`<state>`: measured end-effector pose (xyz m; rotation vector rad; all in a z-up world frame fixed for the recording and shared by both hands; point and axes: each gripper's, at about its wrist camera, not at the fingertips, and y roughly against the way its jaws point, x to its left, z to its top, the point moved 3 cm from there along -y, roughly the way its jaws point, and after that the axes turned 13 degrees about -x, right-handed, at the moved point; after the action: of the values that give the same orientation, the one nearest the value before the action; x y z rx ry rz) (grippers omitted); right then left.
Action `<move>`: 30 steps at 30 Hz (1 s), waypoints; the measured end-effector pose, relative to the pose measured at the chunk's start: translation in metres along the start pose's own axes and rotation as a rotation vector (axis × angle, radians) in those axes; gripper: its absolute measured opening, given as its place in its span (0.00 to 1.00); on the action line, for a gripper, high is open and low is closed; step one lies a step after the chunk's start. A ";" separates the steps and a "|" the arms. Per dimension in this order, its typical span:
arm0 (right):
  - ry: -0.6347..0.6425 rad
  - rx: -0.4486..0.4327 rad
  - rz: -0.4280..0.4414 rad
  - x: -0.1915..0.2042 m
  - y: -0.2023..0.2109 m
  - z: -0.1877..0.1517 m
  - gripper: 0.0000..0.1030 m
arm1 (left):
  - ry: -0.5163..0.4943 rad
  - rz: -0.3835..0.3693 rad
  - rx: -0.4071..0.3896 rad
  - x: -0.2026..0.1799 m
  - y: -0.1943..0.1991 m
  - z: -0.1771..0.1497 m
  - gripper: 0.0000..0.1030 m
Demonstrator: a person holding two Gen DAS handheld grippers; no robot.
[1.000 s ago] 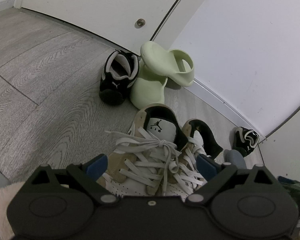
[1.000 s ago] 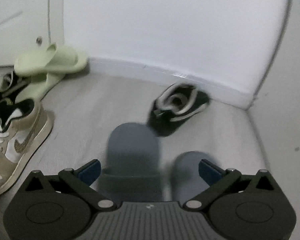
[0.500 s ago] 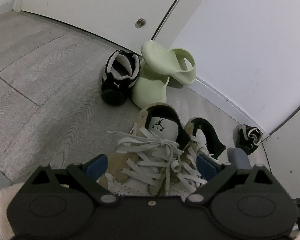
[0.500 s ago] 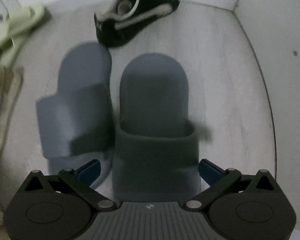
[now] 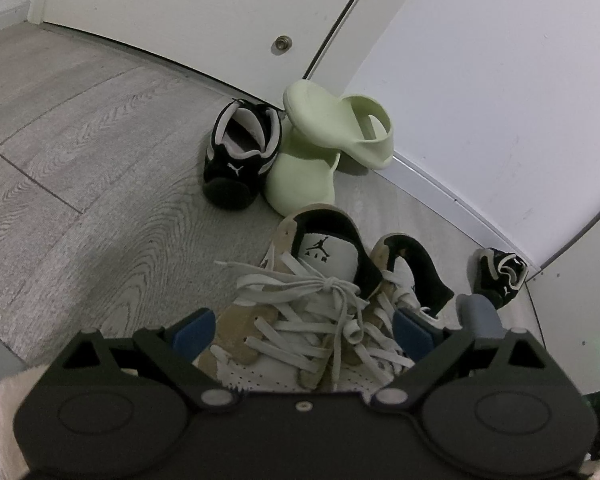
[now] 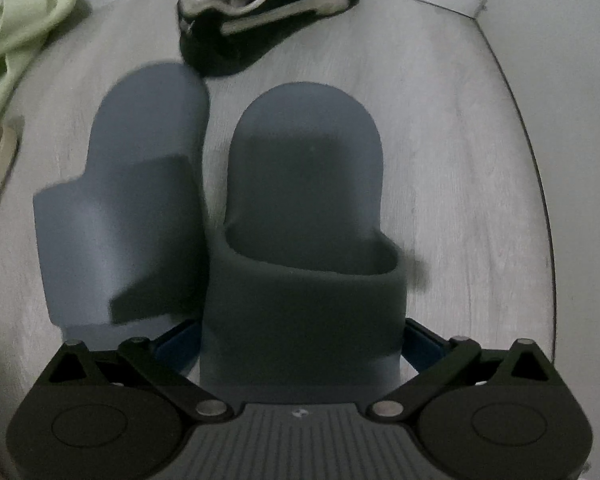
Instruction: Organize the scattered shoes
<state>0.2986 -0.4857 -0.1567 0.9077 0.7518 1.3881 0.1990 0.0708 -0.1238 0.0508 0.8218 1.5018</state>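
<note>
In the left wrist view a pair of tan and white laced sneakers [image 5: 320, 280] lies side by side, toes toward me. My left gripper [image 5: 302, 328] stands open around their fronts. Beyond them a black sneaker [image 5: 240, 160] rests beside two pale green slides [image 5: 332, 132], one stacked on the other. In the right wrist view two grey slippers lie side by side. My right gripper [image 6: 300, 340] is open with the right grey slipper [image 6: 308, 200] between its fingers at the strap. The left grey slipper [image 6: 140, 184] lies just outside. A second black sneaker [image 6: 260, 20] lies on its side past them.
A white door [image 5: 180, 12] and white wall [image 5: 480, 80] with a baseboard bound the grey wood floor [image 5: 80, 160]. A side wall [image 6: 580, 160] closes the corner on the right. Something cream and fluffy [image 5: 0, 400] shows at the lower left.
My right gripper tilted down and moved in over the grey slippers until the right one filled the gap between its fingers. The left gripper barely shifted.
</note>
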 end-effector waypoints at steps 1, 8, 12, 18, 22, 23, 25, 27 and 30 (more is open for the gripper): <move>-0.082 -0.021 0.037 -0.008 0.004 0.001 0.98 | 0.004 -0.001 -0.001 0.001 0.000 0.000 0.94; -0.365 -0.091 0.155 -0.034 0.022 0.000 0.98 | 0.008 -0.008 -0.002 0.001 0.001 0.001 0.94; -0.506 -0.146 0.249 -0.043 0.038 -0.004 0.97 | 0.015 -0.011 -0.007 0.002 0.002 0.001 0.94; -0.602 -0.189 0.345 -0.036 0.055 -0.008 0.97 | 0.015 -0.014 -0.008 0.001 0.002 0.002 0.94; -0.666 -0.203 0.437 -0.024 0.059 -0.012 0.96 | 0.021 -0.018 -0.011 0.002 0.003 0.002 0.94; -0.656 -0.206 0.444 -0.018 0.060 -0.013 0.96 | 0.021 -0.018 -0.011 0.002 0.003 0.002 0.94; -0.647 -0.220 0.443 -0.009 0.063 -0.013 0.94 | 0.022 -0.020 -0.012 0.002 0.004 0.002 0.94; -0.646 -0.279 0.465 0.001 0.070 -0.011 0.59 | 0.024 -0.022 -0.013 0.002 0.004 0.002 0.94; -0.639 -0.286 0.527 0.012 0.071 -0.003 0.34 | 0.028 -0.026 -0.014 0.003 0.004 0.002 0.94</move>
<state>0.2622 -0.4755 -0.0950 1.2771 -0.1843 1.4745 0.1960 0.0746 -0.1213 0.0085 0.8314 1.4871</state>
